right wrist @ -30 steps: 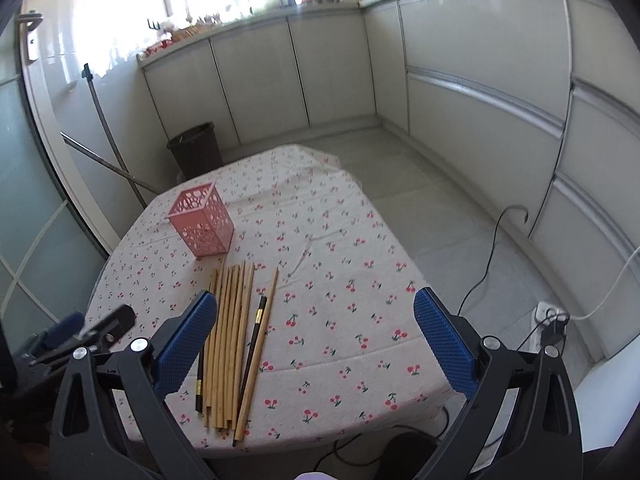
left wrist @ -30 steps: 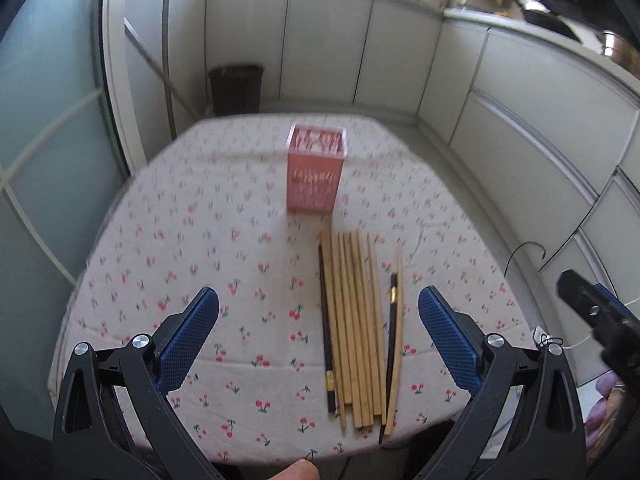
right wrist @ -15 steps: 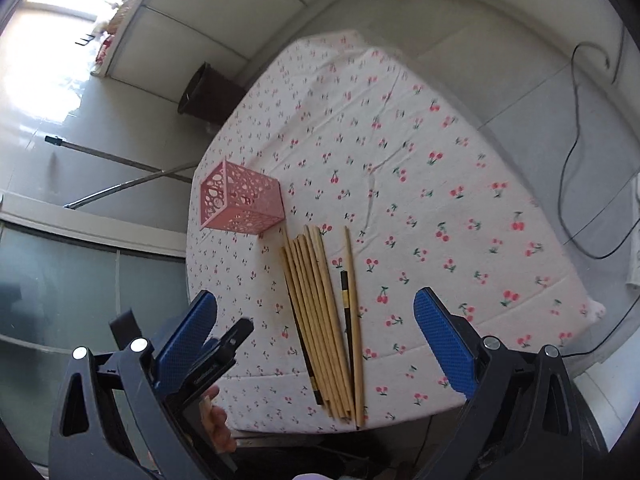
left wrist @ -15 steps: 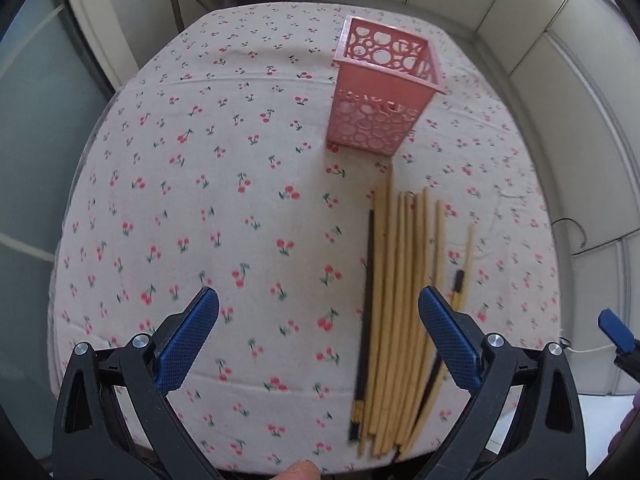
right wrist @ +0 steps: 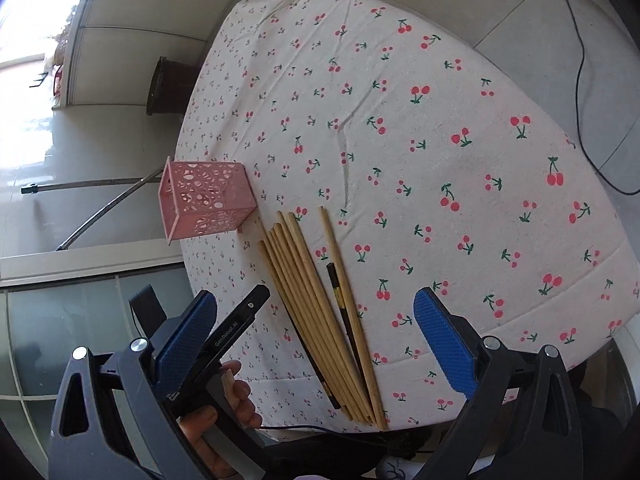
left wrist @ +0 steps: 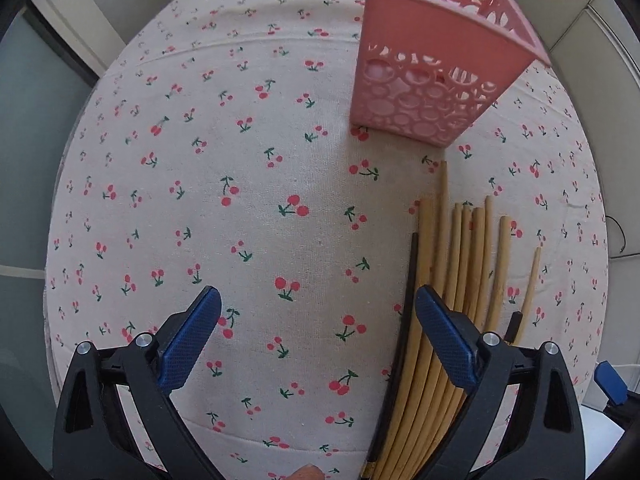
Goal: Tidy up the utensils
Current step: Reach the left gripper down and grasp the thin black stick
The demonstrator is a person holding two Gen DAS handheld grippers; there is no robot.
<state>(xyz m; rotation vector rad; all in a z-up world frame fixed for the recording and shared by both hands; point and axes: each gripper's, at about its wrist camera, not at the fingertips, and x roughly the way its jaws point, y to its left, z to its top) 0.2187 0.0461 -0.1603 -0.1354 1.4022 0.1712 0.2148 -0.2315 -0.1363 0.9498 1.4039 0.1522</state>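
Left wrist view: your left gripper (left wrist: 316, 332) hangs low over the cherry tablecloth (left wrist: 256, 184), fingers spread wide, holding nothing; the chopsticks (left wrist: 460, 280) lie just past its right finger, below the pink holder (left wrist: 432, 92). Right wrist view alone shows your hand (right wrist: 224, 412) on the left tool, and your right gripper (right wrist: 316, 332) equally wide, empty, chopsticks (right wrist: 320, 300) between its fingers.

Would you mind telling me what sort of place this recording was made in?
Probably a home kitchen or dining corner: a table under a cherry-print tablecloth, wooden chopsticks beside a pink perforated plastic holder, and pale cabinet fronts along the wall.
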